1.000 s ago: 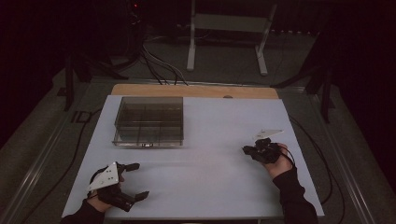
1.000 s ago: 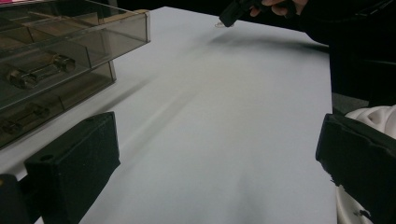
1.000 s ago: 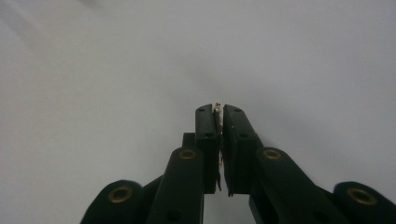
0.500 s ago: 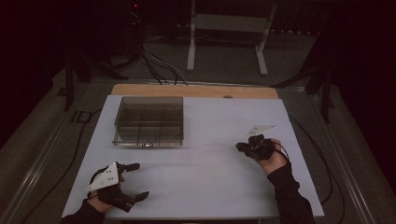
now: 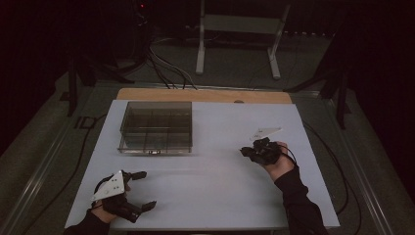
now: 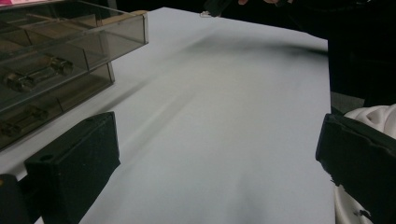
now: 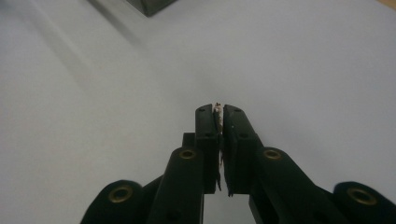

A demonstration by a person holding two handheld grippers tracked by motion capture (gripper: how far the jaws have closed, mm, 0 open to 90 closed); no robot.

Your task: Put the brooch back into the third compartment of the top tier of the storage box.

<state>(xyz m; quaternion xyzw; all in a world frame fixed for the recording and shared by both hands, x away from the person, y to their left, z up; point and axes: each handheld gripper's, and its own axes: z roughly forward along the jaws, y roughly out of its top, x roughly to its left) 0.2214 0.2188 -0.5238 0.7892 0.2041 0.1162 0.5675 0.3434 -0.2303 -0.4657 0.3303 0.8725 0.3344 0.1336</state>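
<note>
Since a second ago, my right tongs (image 5: 246, 152) have slid leftward across the white table (image 5: 220, 196), away from its right edge and toward the middle; my left tongs (image 5: 147, 190) sit where they were, near the front left corner.

At present I hold the right tongs above the right half of the table, pointing left toward the clear plastic box (image 5: 155, 128). Their jaws are pressed together, and in the right gripper view (image 7: 219, 112) a thin, pale sliver (image 7: 217, 111) is pinched between the two black pads, its ragged edge poking out at the tips. What that sliver is, I cannot tell. So the thing I carry is off the table, in the grip of the right tongs, well apart from the box.

My left tongs stand wide apart with nothing between them; in the left gripper view the two black pads (image 6: 77, 158) frame bare table. That view also shows the box (image 6: 56, 60) to the upper left, its compartments divided by clear walls, with small metal parts (image 6: 37, 77) lying in some of them. A white cloth (image 6: 373, 116) shows just behind the pad at the right of that view.

The box rests on the far left part of the table, near the wooden strip (image 5: 205, 94) along the back edge.
</note>
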